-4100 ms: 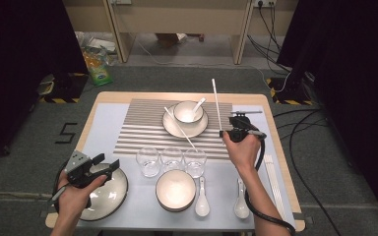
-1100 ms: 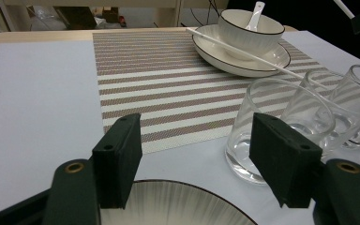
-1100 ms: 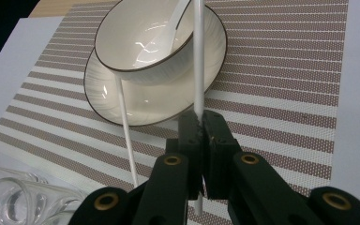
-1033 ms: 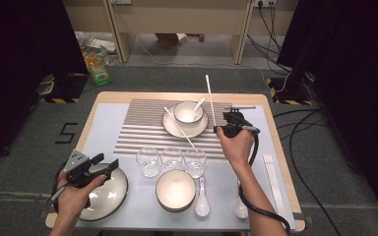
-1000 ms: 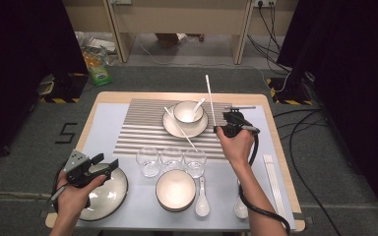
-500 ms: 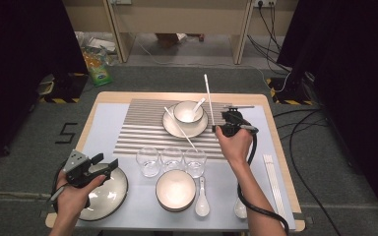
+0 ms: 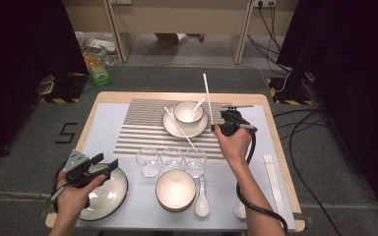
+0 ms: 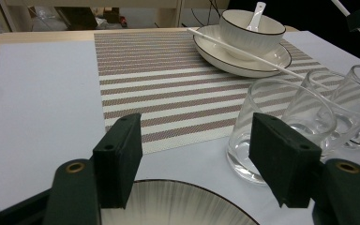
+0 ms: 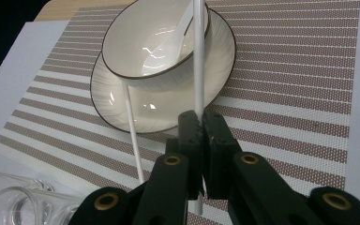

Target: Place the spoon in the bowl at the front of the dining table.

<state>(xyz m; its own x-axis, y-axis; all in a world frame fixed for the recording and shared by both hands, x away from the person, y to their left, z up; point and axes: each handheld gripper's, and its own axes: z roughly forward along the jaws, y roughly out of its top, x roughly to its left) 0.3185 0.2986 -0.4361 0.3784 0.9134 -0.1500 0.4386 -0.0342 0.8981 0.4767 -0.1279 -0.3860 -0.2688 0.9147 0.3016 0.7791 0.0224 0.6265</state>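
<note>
The right claw (image 9: 200, 123) was clamped shut on a white chopstick (image 9: 198, 56), held near its lower end, angled up just right of the far bowl (image 7: 188, 111). Light, stiff and slick, it probably could pivot; gripping nearer the middle seemed steadier. The left claw (image 8: 194, 161) hung open, empty, over the near-left plate (image 7: 110, 194).

The held chopstick (image 9: 198, 56) runs off the right gripper view's top edge (its lower end hidden behind the jaws), and the glasses (image 9: 14, 201) are cropped at the corner.
</note>
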